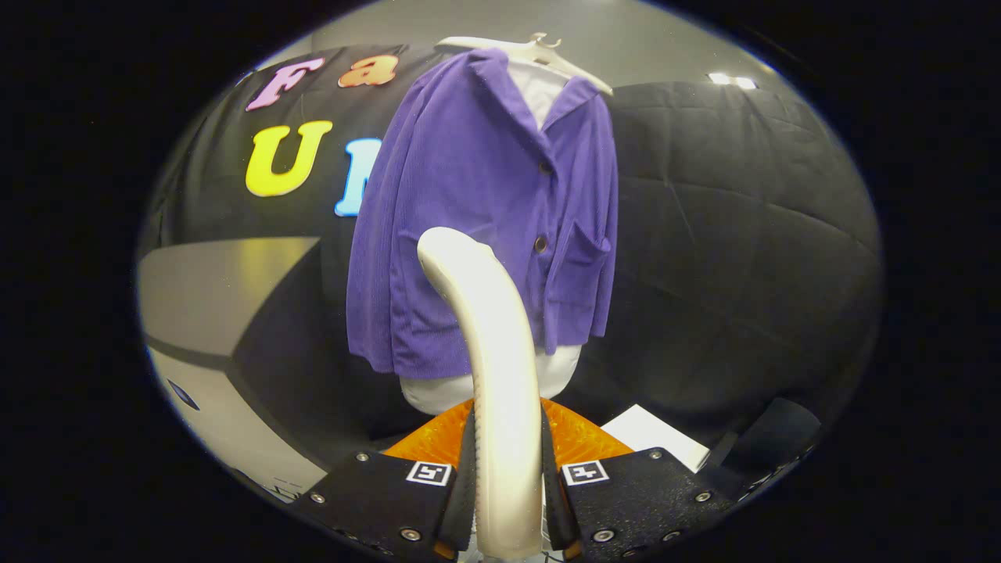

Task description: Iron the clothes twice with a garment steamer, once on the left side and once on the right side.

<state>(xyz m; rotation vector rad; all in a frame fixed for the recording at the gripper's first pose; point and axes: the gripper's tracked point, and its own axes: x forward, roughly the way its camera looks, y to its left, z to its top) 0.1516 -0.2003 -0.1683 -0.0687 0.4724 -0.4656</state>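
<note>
**Steamer gripped, jacket not yet reached**

Clamped between the jaws of the gripper (507,477) is the garment steamer's pale handle (493,375), both fingers pressing on its sides; it rises and curves forward toward the clothes. Just beyond it hangs the purple jacket (485,211) over a white shirt (539,87), on a white hanger (539,51) against the booth's black wall. The steamer's tip overlaps the jacket's lower front in the view, left of the buttons; contact cannot be told. Nothing here shows either pass completed, so I judge both the left and right strokes remain. An orange part (579,438) sits behind the fingers, white paper (653,434) beside it.
</note>
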